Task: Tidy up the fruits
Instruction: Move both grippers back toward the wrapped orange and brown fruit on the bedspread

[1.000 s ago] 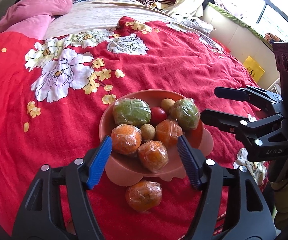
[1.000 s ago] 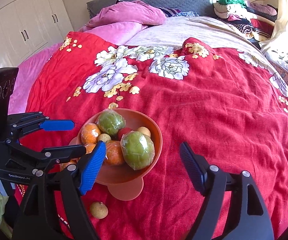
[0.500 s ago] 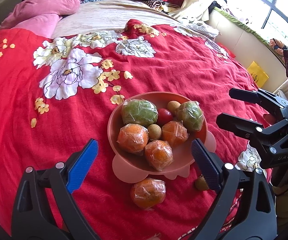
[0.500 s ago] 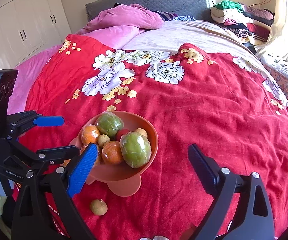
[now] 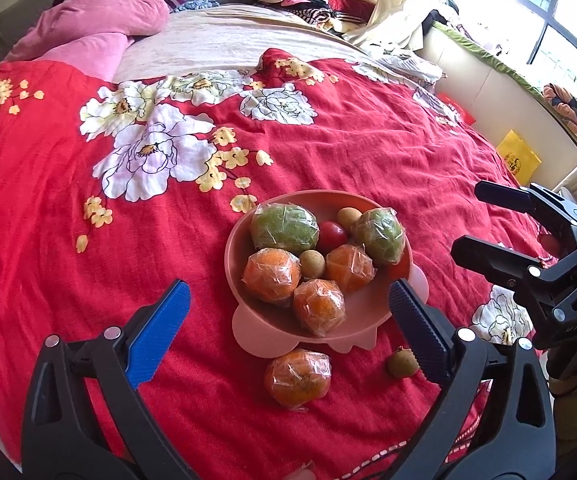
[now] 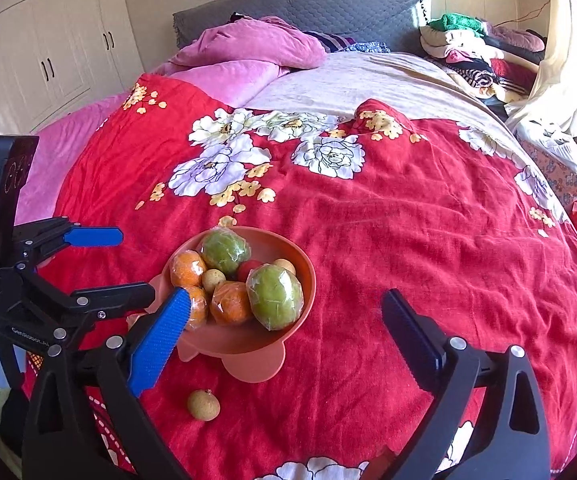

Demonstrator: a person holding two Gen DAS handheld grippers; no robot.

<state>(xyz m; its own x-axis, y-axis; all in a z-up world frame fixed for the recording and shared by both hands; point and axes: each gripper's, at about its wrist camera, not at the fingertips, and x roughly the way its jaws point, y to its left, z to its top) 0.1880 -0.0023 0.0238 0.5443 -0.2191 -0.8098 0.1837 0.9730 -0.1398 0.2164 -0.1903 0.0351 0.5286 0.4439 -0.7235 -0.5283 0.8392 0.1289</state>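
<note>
Plastic-wrapped orange mandarin on the red bedspread lies dead ahead between the left gripper jaws, just opened wide, empty; right gripper likewise wide, empty, farther off

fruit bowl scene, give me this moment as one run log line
left gripper: open, empty, just opened | right gripper: open, empty, just opened | bowl: holds wrapped fruit | wrapped orange, longan: on bedspread

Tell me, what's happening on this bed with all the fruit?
A person is sorting fruit into a pink bowl on the red bedspread, using two tools. The left hand-held gripper and right hand-held gripper have just been opening and hold nothing. A wrapped orange and a longan lie outside the bowl.
</note>
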